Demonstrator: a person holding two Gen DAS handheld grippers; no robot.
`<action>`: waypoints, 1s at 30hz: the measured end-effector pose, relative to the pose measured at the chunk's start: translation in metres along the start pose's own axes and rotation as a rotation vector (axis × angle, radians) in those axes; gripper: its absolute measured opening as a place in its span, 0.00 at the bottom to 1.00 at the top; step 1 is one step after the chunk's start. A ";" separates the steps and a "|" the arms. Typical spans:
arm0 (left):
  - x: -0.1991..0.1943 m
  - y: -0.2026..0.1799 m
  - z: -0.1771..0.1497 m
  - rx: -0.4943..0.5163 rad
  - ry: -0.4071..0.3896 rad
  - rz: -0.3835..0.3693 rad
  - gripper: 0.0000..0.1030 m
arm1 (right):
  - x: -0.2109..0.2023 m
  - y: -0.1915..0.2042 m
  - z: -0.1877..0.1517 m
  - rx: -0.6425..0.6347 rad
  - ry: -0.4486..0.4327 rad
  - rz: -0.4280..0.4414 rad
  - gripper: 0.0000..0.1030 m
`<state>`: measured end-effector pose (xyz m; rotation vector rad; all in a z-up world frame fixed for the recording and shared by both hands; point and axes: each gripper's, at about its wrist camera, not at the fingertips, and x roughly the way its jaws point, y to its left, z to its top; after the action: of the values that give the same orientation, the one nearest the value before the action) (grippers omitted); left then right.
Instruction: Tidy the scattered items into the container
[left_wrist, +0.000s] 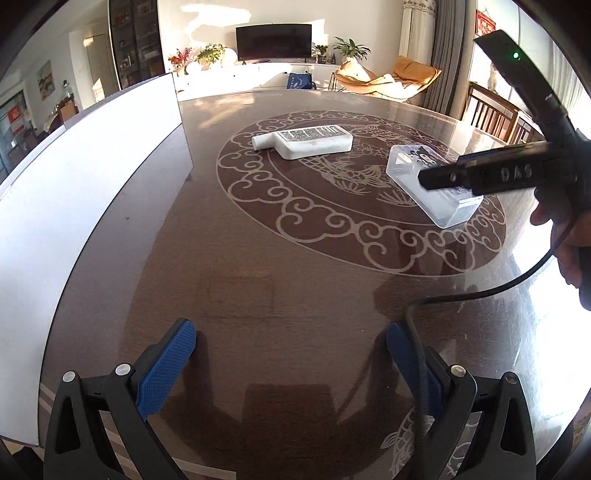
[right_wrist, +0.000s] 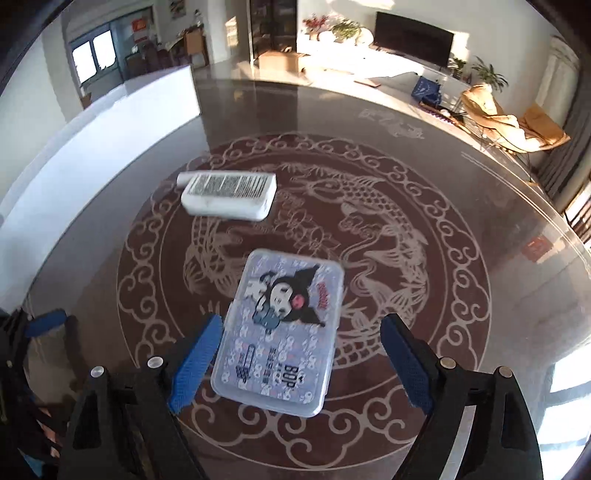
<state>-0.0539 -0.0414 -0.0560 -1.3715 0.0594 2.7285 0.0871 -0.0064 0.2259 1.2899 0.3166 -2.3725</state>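
- My right claw (right_wrist: 299, 360) is spread wide and pinching nothing; the clear plastic box (right_wrist: 280, 332) with the cartoon print lies flat between its blue pads. The left-hand pad sits just beside the box's long edge and the right-hand pad stands well clear of it.
- In the left wrist view the right claw (left_wrist: 454, 177) hangs over that box (left_wrist: 432, 184), tilted steeply down toward the counter, with a hand (left_wrist: 569, 243) on its grip at the frame's right edge and a black cable (left_wrist: 480, 295) trailing off it.
- My left claw (left_wrist: 291, 362) is also spread, nothing between its pads, pointing down at bare counter (left_wrist: 258, 258) near the near edge; I judge it to be waiting.
- Beyond the box, toward the middle of the counter's round dragon pattern, the white bottle (right_wrist: 229, 197) lies on its side with its label up, apart from the box.
- Along the counter's left edge stands a tall white wall (left_wrist: 92, 166), which I take to be the container; I cannot see inside it, so I cannot tell whether anything is already stowed.
- Progress, as I judge it: both visible items are on the counter, none carried. The box needs gripping first, then the bottle.
- For the grip, I would centre the pads on the box's long sides before squeezing.
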 end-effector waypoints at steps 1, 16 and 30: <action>0.000 0.000 0.000 0.000 0.000 0.000 1.00 | -0.003 -0.004 0.009 0.037 -0.027 -0.007 0.86; 0.000 0.000 -0.001 0.001 -0.002 0.000 1.00 | 0.109 0.054 0.126 0.195 0.144 0.158 0.87; -0.022 0.019 -0.004 0.075 -0.036 -0.017 1.00 | -0.074 0.012 -0.013 0.209 -0.107 0.542 0.85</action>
<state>-0.0400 -0.0623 -0.0410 -1.2969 0.1459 2.7065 0.1383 0.0068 0.2807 1.1473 -0.2898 -2.0268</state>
